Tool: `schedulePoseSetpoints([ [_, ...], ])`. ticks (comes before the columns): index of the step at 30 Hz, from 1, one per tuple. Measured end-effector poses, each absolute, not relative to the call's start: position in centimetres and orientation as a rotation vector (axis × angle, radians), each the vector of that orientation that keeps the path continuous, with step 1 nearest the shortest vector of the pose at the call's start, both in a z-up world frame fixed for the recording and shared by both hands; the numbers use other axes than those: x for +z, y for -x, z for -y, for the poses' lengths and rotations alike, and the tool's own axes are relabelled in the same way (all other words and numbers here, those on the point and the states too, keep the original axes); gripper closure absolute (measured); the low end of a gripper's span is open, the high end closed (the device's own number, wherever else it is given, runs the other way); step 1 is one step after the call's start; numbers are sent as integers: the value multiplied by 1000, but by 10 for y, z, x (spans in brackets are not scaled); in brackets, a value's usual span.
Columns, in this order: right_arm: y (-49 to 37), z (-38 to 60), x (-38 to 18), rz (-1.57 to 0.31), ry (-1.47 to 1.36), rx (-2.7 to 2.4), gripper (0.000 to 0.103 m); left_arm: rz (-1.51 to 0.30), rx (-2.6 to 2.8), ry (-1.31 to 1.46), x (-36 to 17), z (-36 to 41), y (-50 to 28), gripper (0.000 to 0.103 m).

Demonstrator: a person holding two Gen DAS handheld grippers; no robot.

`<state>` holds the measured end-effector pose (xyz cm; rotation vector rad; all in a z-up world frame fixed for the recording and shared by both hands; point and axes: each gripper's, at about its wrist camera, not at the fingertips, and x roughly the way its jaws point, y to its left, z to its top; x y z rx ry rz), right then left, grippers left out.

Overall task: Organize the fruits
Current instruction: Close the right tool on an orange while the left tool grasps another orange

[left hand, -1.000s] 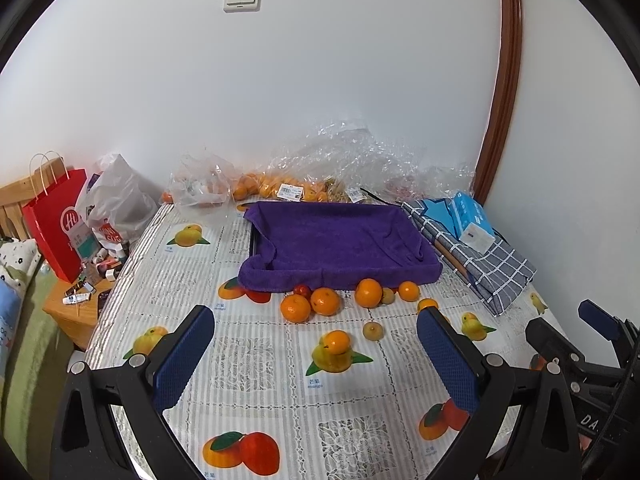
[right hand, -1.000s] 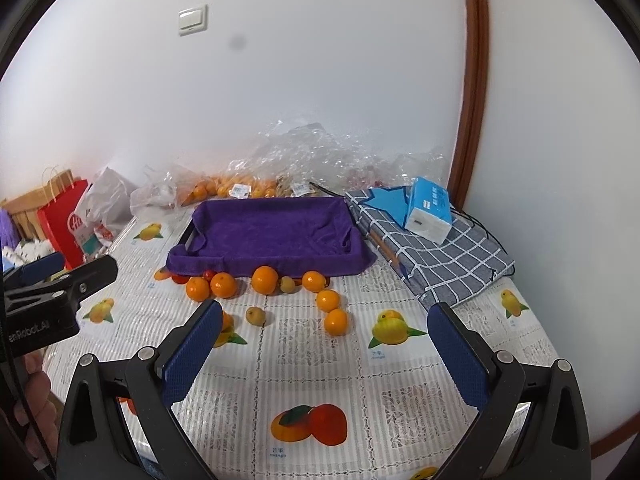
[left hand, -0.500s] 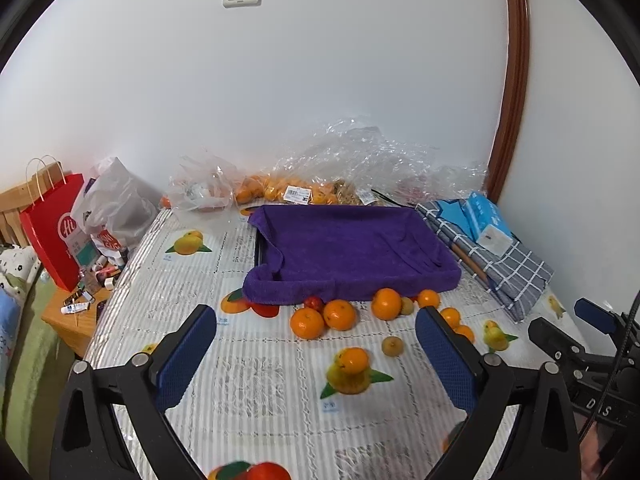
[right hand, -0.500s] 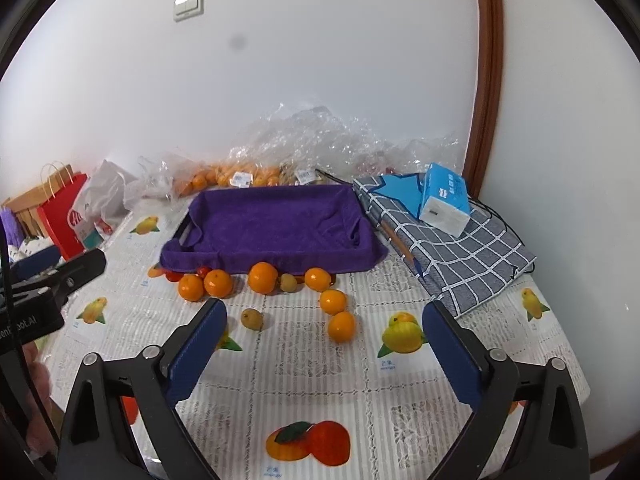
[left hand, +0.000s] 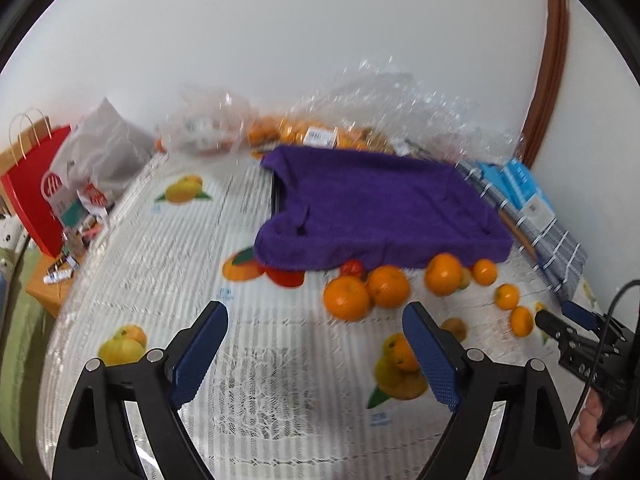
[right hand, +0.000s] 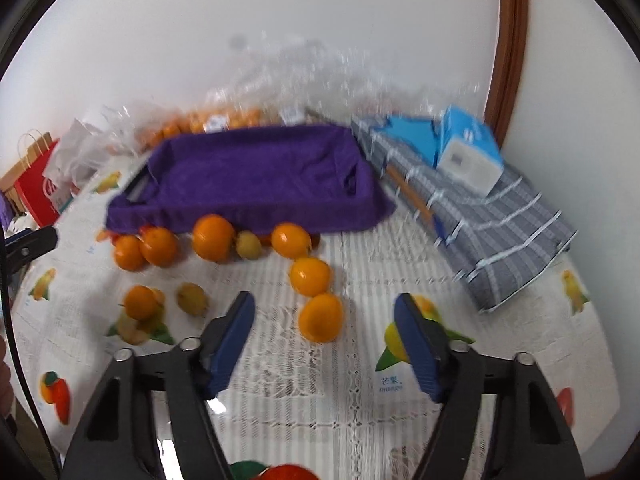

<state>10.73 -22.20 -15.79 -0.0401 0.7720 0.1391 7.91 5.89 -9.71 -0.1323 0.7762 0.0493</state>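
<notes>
Several loose oranges lie on the fruit-print tablecloth in front of a tray covered with a purple towel (left hand: 384, 204) (right hand: 260, 176). In the left wrist view my left gripper (left hand: 316, 320) is open and empty, just short of two touching oranges (left hand: 347, 298); a small red fruit (left hand: 352, 267) sits behind them. In the right wrist view my right gripper (right hand: 324, 312) is open and empty, with one orange (right hand: 321, 317) between and just beyond its fingertips and another orange (right hand: 311, 276) behind it. Small yellowish fruits (right hand: 193, 299) lie among the oranges.
Clear plastic bags with more oranges (left hand: 304, 132) lie against the back wall. A folded grey checked cloth (right hand: 492, 220) with a blue box (right hand: 468, 156) lies right of the tray. A red paper bag (left hand: 36, 196) and a white bag (left hand: 100, 160) stand at the left edge.
Both grippers have moved forward and down toward the loose oranges, which now look much larger. The right gripper now has an orange just beyond its fingertips. Both jaws stay open.
</notes>
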Motion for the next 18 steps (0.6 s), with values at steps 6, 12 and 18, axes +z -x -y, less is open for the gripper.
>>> schedulePoseSetpoints([
  [6, -129, 221, -188, -830, 22, 164, 49, -823, 6, 195, -127, -64, -87, 15],
  [12, -125, 216, -200, -820, 52, 155, 69, -839, -91, 196, -140, -38, -91, 15],
  [18, -119, 217, -199, -800, 33, 166, 69, -870, -131, 134, -154, -5, -99, 33],
])
